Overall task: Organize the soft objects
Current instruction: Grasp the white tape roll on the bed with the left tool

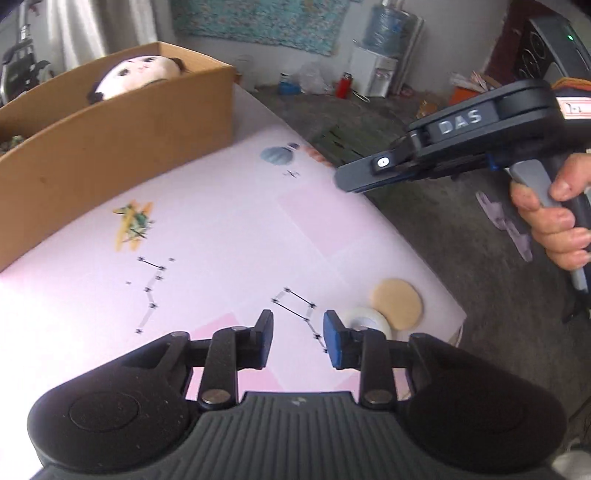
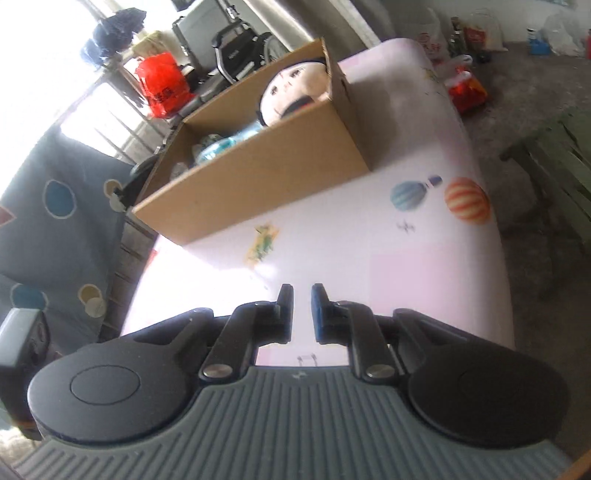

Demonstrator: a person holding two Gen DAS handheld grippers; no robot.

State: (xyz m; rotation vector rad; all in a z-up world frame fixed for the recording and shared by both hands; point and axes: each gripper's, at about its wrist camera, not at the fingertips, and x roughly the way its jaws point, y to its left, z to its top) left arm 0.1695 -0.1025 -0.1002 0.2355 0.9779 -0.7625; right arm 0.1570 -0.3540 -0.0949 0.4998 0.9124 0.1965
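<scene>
Near the tabletop's (image 1: 229, 206) right edge, two round pads (image 1: 397, 303) were seen just right of the empty, part-open left gripper (image 1: 298, 341). Right gripper (image 2: 302, 314) was almost clenched, empty. A plush doll (image 1: 136, 74) was already placed in the far box (image 1: 110, 155).

Domestic living space, cluttered. Evidence: water dispenser (image 1: 376, 55) against the wall, patterned wall hanging (image 1: 258, 22), folded wheelchair (image 2: 240, 48), carrier bags (image 2: 162, 85) on a concrete floor (image 1: 480, 295).
</scene>
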